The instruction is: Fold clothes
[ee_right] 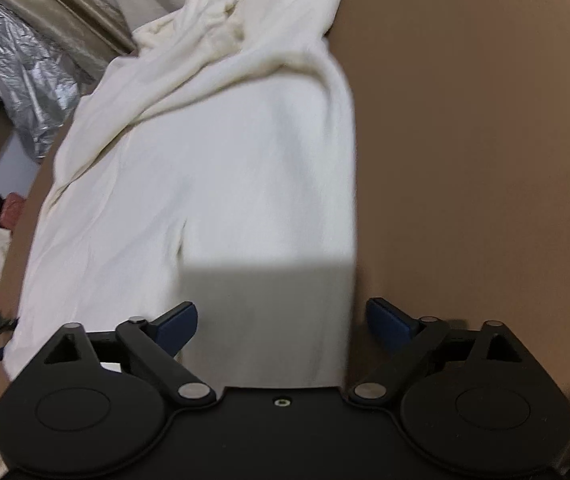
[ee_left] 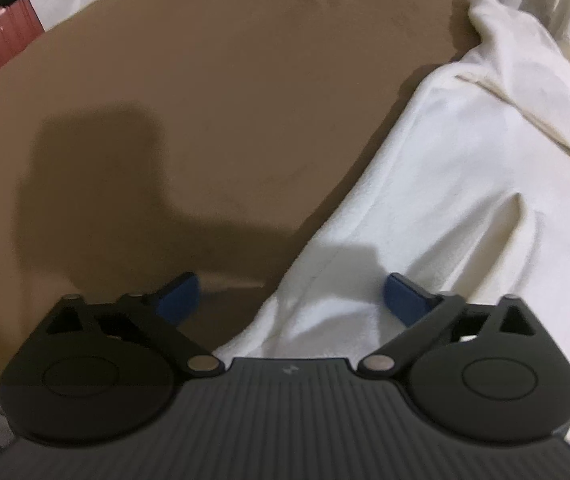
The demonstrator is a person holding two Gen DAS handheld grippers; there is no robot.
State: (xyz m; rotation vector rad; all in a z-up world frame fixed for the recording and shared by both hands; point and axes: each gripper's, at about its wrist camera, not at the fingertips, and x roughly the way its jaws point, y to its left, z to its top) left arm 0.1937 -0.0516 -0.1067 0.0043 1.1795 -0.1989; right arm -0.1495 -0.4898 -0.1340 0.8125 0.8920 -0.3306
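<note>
We see a white garment (ee_right: 213, 168) spread lengthwise on the brown table (ee_left: 205, 100), its bunched end, perhaps a hood, farthest from us. Our left gripper (ee_left: 291, 296) hangs over the garment's near left edge, jaws wide apart and empty. Our right gripper (ee_right: 281, 322) hovers above its near right edge, likewise spread and holding nothing.

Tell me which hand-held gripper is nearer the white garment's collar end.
Hard to call. Both the left hand-held gripper and right hand-held gripper hover open over the white garment at its near end, opposite the bunched collar.
</note>
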